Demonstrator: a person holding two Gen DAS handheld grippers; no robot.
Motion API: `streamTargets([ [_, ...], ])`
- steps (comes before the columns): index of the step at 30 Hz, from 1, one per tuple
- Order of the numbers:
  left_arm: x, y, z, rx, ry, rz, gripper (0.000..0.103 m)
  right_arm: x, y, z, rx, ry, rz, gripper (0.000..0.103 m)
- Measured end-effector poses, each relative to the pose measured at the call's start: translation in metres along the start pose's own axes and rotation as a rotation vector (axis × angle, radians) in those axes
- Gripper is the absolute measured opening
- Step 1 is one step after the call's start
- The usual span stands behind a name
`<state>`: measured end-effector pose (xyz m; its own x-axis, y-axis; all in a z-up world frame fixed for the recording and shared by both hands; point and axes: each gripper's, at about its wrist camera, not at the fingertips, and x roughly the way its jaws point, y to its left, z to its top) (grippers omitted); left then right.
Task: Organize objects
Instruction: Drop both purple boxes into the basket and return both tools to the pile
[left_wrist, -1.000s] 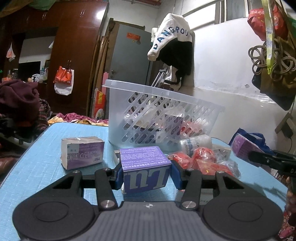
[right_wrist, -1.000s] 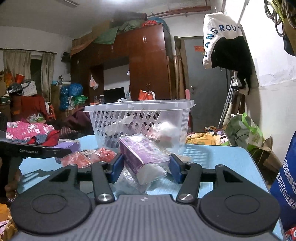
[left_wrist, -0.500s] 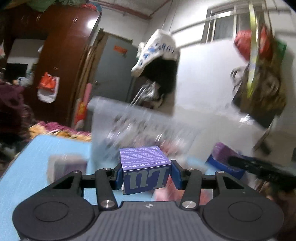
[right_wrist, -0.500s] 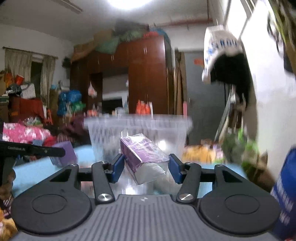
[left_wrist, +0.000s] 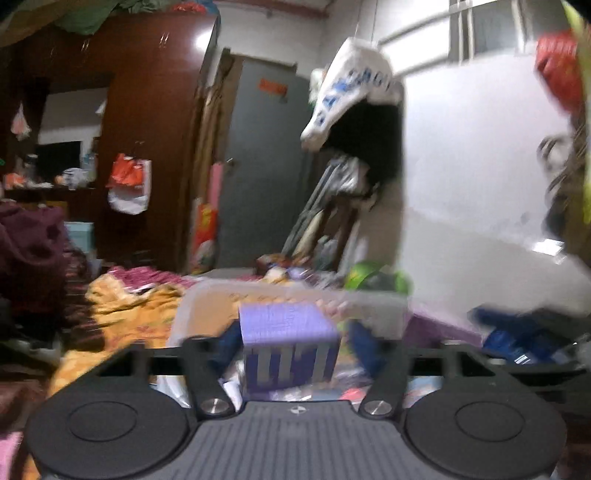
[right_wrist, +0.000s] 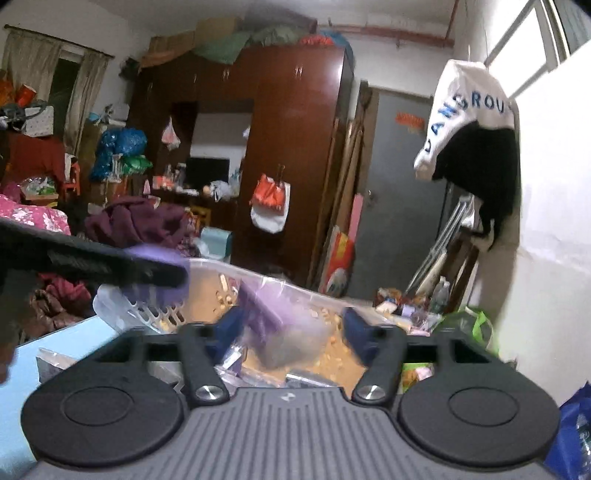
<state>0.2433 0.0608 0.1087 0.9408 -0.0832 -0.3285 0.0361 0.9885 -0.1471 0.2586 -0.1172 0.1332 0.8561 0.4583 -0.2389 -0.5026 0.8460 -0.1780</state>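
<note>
My left gripper (left_wrist: 290, 339) is shut on a purple box with white letters (left_wrist: 290, 347) and holds it above the open top of the clear plastic basket (left_wrist: 207, 295). My right gripper (right_wrist: 291, 332) is shut on a purple packet in clear wrap (right_wrist: 280, 325) and holds it above the same basket (right_wrist: 122, 310), near its rim. The left gripper's black body (right_wrist: 92, 258) crosses the left of the right wrist view. Both views are blurred by motion.
The blue table top (right_wrist: 55, 343) shows at the lower left of the right wrist view. A white wall (right_wrist: 554, 221) stands close on the right with a hanging white and black garment (right_wrist: 469, 122). A dark wardrobe (right_wrist: 288, 147) and clothes piles lie beyond.
Both grippers have risen from the table with their loads and moved forward over the basket's top. The basket now sits below the jaws, not ahead of them.
</note>
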Motion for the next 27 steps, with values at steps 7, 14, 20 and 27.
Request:
streamTargets([
  [7,-0.079,0.026,-0.044,0.014,-0.089,-0.024,0.101,-0.091,-0.017,-0.054,0.144,-0.033,0.053,0.103],
  [14,-0.073,0.063,-0.090,0.021,0.095,0.148,0.101,-0.070,-0.019,-0.119,0.162,0.282,0.083,0.103],
  [20,-0.045,0.078,-0.100,-0.045,0.193,0.167,0.101,-0.051,-0.013,-0.119,0.150,0.330,0.119,0.084],
  [27,-0.029,0.078,-0.107,-0.069,0.263,0.180,0.080,-0.057,-0.009,-0.130,0.129,0.314,0.127,0.056],
])
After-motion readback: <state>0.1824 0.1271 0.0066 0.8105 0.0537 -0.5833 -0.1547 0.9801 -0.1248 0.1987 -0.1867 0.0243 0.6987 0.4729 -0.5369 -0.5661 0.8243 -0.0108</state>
